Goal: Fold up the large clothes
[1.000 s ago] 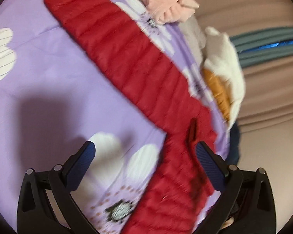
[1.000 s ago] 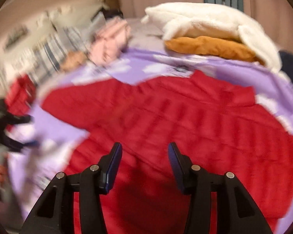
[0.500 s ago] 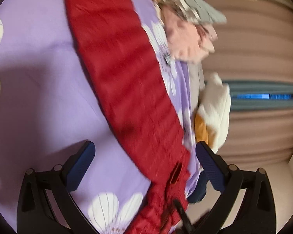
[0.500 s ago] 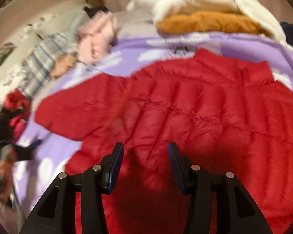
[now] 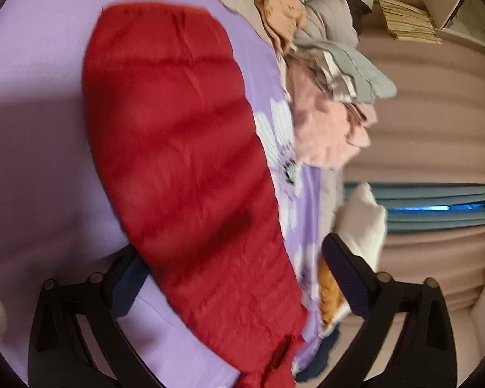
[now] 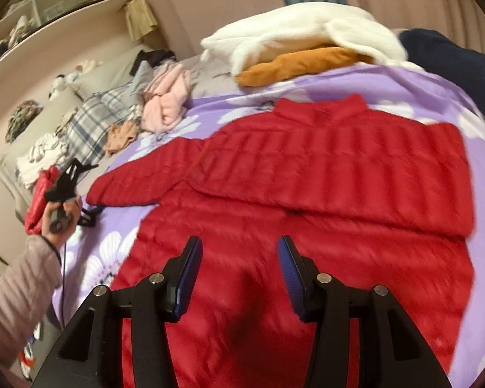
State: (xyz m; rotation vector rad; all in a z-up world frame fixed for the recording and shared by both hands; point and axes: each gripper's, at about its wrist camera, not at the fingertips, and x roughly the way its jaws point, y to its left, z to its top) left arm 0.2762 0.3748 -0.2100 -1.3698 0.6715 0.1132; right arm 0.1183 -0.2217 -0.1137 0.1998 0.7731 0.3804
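A red puffer jacket (image 6: 307, 194) lies spread on the purple flowered bedsheet (image 6: 404, 90). One sleeve is folded across its chest. The other sleeve (image 5: 184, 148) stretches out to the left. My left gripper (image 5: 236, 278) straddles that sleeve near its cuff and its jaws are closing. One finger (image 5: 129, 278) is tucked at the sleeve's edge, and the other pad (image 5: 342, 274) stands clear of the fabric. In the right wrist view a hand holds the left gripper (image 6: 87, 190) at the cuff. My right gripper (image 6: 239, 265) hovers over the jacket's lower body, half open and holding nothing.
Loose clothes crowd the far side of the bed: a pink bundle (image 6: 165, 103), a white fleece (image 6: 300, 32) on an orange garment (image 6: 294, 64), and a navy piece (image 6: 452, 61). A plaid pillow (image 6: 90, 119) and a red item (image 6: 38, 194) lie at the left. Curtains hang behind.
My left gripper has slid along the outstretched sleeve towards its cuff and rolled, so the sleeve now lies between its jaws. My right gripper has drawn back, showing more of the jacket.
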